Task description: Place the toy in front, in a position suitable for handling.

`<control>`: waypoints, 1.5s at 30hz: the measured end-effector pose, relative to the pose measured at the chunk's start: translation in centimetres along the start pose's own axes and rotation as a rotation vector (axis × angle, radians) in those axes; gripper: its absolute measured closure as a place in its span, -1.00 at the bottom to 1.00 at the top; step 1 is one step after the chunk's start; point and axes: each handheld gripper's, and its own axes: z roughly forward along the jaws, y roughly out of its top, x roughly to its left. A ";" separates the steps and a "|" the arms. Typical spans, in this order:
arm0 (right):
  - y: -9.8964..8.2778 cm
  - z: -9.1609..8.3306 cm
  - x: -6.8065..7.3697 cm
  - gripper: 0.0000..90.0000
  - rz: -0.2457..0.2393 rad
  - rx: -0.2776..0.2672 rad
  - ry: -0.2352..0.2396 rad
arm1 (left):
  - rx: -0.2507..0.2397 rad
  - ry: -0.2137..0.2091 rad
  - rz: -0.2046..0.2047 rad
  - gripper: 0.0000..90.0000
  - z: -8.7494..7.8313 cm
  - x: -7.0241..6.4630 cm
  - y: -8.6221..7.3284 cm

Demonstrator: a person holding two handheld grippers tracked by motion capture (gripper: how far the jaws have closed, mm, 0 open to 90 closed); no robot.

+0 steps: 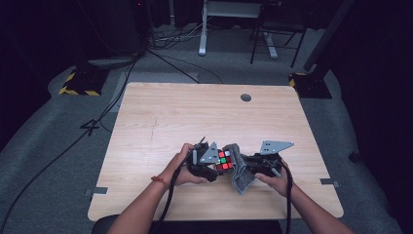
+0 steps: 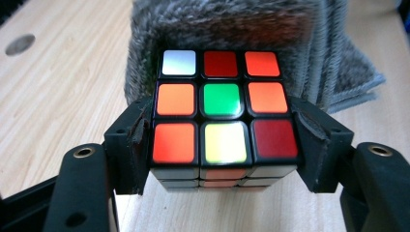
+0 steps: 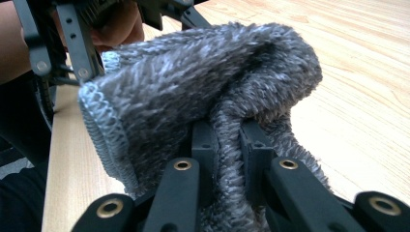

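Rubik's cube (image 2: 222,113) pinched betw left gripper (image 2: 220,140) jaws, 1 grey cloth (image 3: 203,92) right behind it, clamped in right gripper (image 3: 232,140), 1 wooden table (image 1: 195,107), dark room w/ grey carpet (image 1: 44,146)

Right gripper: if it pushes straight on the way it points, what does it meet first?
The right gripper is shut on the grey cloth, which leads. Straight ahead, the cloth would likely press onto the puzzle cube held in the left gripper; the gap is unclear.
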 end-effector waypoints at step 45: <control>0.3 1.0 0.3 0.77 -0.059 0.114 -0.096 | -0.121 -0.010 0.018 -0.26 -2.4 -1.0 2.0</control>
